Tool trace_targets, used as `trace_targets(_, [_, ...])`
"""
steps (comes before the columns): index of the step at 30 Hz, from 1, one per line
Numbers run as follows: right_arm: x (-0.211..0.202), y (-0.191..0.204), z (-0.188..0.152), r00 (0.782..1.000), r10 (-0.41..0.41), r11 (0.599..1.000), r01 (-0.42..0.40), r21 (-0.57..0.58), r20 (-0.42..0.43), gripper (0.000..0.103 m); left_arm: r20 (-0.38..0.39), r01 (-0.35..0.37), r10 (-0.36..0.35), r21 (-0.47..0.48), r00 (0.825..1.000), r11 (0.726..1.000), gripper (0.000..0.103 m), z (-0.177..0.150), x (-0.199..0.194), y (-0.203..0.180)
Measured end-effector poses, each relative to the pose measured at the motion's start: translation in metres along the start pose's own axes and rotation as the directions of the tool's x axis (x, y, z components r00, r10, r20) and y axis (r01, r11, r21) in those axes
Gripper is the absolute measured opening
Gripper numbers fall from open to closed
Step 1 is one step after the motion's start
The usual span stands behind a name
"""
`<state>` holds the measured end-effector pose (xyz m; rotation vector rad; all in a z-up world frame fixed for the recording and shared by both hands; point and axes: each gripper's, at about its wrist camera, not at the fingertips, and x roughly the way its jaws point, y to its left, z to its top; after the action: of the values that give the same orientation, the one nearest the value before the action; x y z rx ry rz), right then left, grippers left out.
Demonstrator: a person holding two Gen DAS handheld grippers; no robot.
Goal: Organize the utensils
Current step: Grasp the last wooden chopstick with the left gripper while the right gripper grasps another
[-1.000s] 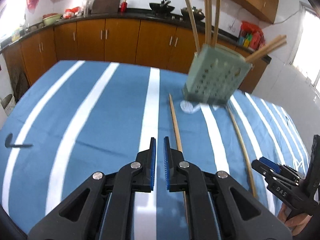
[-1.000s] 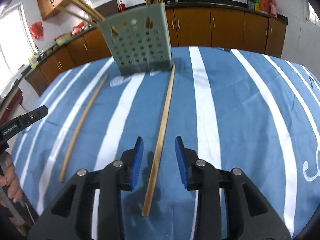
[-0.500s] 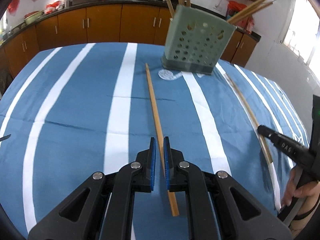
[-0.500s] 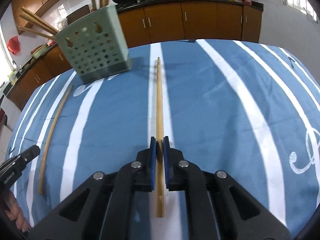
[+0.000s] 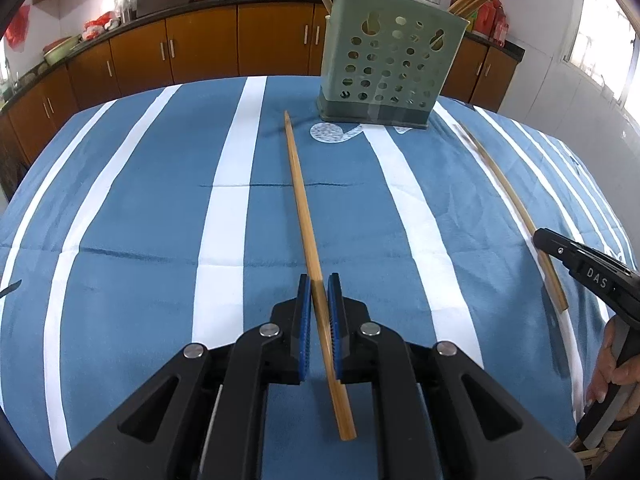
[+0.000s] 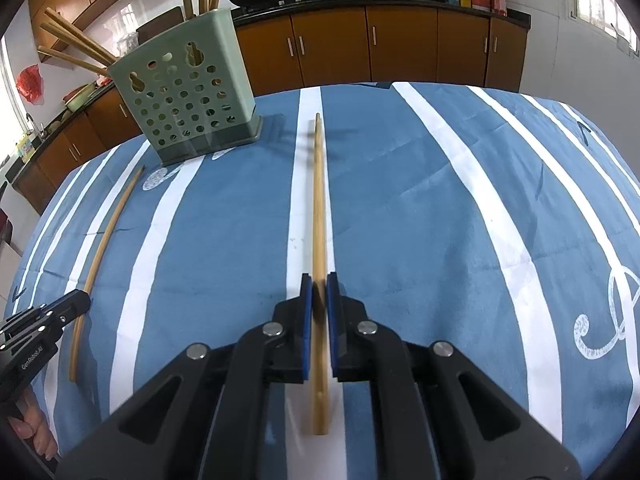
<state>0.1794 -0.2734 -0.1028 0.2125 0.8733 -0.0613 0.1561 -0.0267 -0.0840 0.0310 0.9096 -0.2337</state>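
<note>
A blue white-striped tablecloth (image 5: 120, 208) fills both views, with the green perforated utensil holder (image 5: 390, 74) of chopsticks at upper center-right of the left view. Each gripper pinches 1 chopstick: the left gripper (image 5: 319, 292) its chopstick (image 5: 301, 196), the right gripper (image 6: 319, 292) its chopstick (image 6: 319, 200). The right gripper at the left view's right edge reads "DAS"; the other, lower left in the right view, "GenRobot.AI".

Black fingers (image 5: 306, 320), blue ribbed pads.

Both wrist cameras are looking low and close across the striped tablecloth (image 5: 120, 208) toward the cabinets (image 6: 400, 44), sharing the green holder (image 5: 390, 76).
</note>
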Motion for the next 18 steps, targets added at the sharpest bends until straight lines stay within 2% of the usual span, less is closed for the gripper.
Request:
trace_targets(4, [0.0005,0.001,0.0003,1.0,-0.003,1.0,0.003,-0.009,-0.002,0.008,0.003,0.009,-0.009,0.01,1.0,1.0,0.015,0.0,-0.0001,-0.0007])
trace_targets(18, [0.0002,0.0018,-0.001,1.0,-0.004,1.0,0.004,-0.017,0.001,0.009,0.013,0.018,-0.018,0.01,1.0,1.0,0.013,-0.0022,-0.0014,0.0003])
